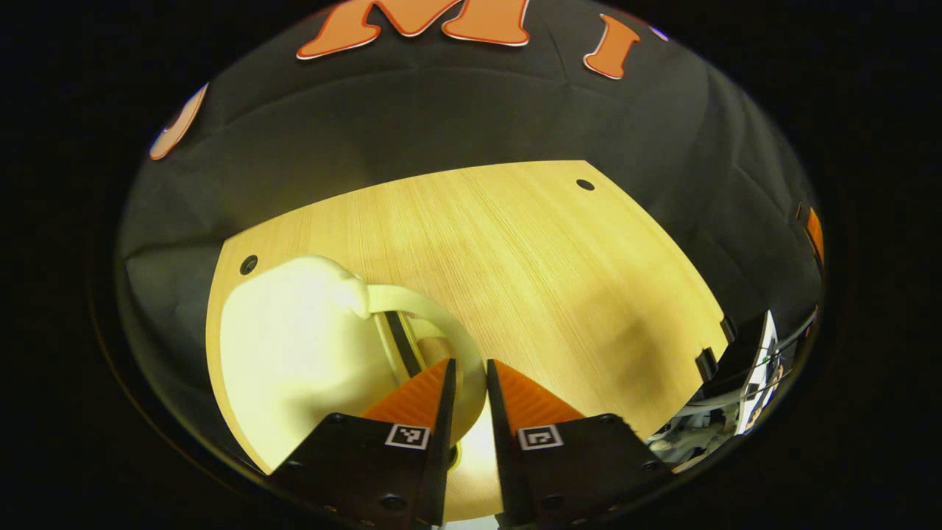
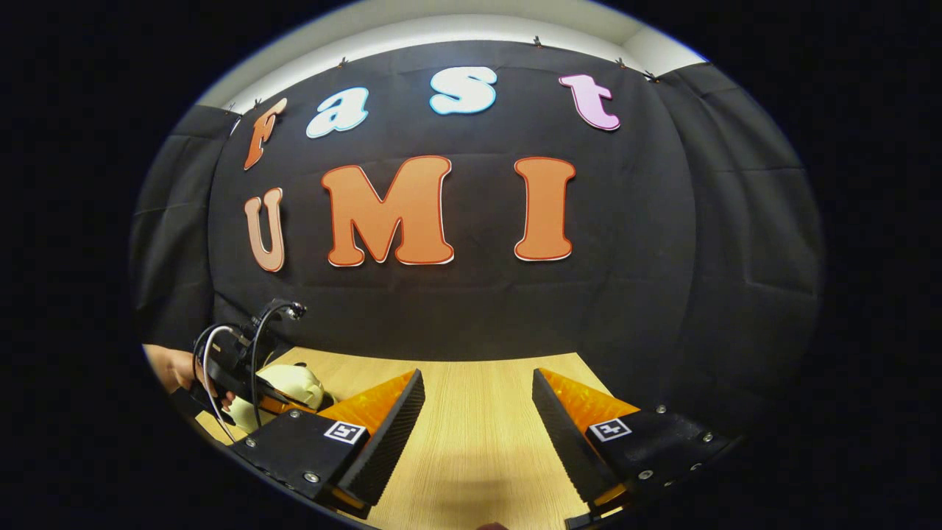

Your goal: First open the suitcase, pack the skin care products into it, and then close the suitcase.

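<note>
A cream-coloured suitcase [image 1: 294, 346] lies at the left side of the wooden desk [image 1: 530, 280]. The left gripper [image 1: 468, 383] has its orange fingers [image 1: 412, 397] nearly closed around the suitcase's handle [image 1: 427, 309]. In the right gripper view, the right gripper [image 2: 478, 401] hangs over bare desk, fingers spread wide, grasping nothing.

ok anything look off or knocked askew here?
Nothing stands out. Small cream hard-shell suitcase rests on the light wooden table, left gripper jaws nearly together at its handle; right gripper open above bare wood.
</note>
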A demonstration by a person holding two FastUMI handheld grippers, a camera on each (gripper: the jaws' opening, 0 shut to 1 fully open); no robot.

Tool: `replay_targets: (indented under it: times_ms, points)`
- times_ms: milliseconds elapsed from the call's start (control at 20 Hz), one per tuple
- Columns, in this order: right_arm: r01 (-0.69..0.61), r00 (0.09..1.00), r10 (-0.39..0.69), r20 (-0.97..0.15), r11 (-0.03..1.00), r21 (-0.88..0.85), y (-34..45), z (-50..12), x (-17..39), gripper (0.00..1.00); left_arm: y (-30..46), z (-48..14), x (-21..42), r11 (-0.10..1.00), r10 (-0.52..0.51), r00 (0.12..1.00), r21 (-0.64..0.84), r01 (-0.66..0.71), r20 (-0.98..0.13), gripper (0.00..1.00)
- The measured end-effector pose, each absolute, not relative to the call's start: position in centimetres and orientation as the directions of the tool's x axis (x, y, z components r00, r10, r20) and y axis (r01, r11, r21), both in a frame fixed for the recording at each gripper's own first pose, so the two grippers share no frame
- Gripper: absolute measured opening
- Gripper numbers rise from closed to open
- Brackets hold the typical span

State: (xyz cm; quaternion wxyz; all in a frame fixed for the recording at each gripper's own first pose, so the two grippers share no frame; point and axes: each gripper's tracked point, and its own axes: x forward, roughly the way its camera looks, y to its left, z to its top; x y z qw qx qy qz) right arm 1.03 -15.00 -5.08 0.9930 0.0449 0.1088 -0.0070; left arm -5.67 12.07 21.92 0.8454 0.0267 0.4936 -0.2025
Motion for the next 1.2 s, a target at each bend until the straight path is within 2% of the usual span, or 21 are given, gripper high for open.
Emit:
replay_targets:
  times_ms: [100,200,250,300,350,400,450,650,950,1050,1100,1200]
  points:
    - [0.013,0.976,0.005,-0.217,0.996,0.084,-14.4,-5.3,0.9,0.95,12.2,22.9,-6.0,0.922,-0.293,0.459,-0.121,0.368,-0.839,0.39]
    - [0.003,0.977,0.015,-0.213,0.996,0.084,-13.9,-5.3,1.0,0.95,12.6,25.2,-6.2,0.923,-0.306,0.505,-0.12,0.367,-0.807,0.56]
    - [0.001,0.978,0.017,-0.209,0.996,0.085,-13.5,-5.2,1.2,0.95,12.3,26.7,-6.4,0.921,-0.319,0.535,-0.122,0.37,-0.782,0.6]
    - [-0.001,0.979,0.02,-0.202,0.996,0.09,-13.3,-5.0,1.3,0.95,12.3,28.5,-6.4,0.923,-0.321,0.585,-0.107,0.37,-0.745,0.77]
    - [0.001,0.981,0.017,-0.195,0.996,0.093,-13.0,-4.8,1.5,0.95,12.3,30.7,-6.0,0.927,-0.318,0.644,-0.088,0.363,-0.696,0.77]
    - [0.007,0.983,0.011,-0.184,0.995,0.096,-12.9,-4.5,1.6,0.95,11.8,33.0,-5.8,0.932,-0.319,0.702,-0.074,0.356,-0.637,0.89]
    - [0.016,0.986,0.001,-0.168,0.995,0.096,-12.9,-3.9,1.8,0.95,11.4,35.4,-5.6,0.938,-0.314,0.76,-0.062,0.341,-0.569,0.94]
    - [0.041,0.996,-0.033,-0.085,0.994,0.098,-12.4,-1.8,2.1,0.95,10.2,43.5,-6.6,0.963,-0.268,0.905,-0.066,0.261,-0.33,0.96]
    - [0.023,1.0,-0.022,-0.009,0.998,0.06,-11.1,-0.7,1.5,0.95,10.3,50.2,-9.1,0.976,-0.216,0.976,-0.05,0.214,-0.035,0.96]
    - [0.025,1.0,-0.024,-0.005,0.999,0.04,-11.2,-0.7,1.6,0.95,10.0,50.5,-9.5,0.981,-0.192,0.981,-0.038,0.191,-0.025,0.94]
    - [0.021,1.0,-0.021,0.003,0.999,0.038,-11.2,-0.6,1.5,0.89,10.1,50.2,-9.9,0.983,-0.176,0.984,-0.049,0.175,-0.025,0.94]
    - [0.027,0.999,-0.028,0.026,0.999,0.036,-11.3,-0.2,1.2,0.89,9.9,49.8,-10.4,0.985,-0.158,0.987,-0.075,0.157,0.0,0.96]
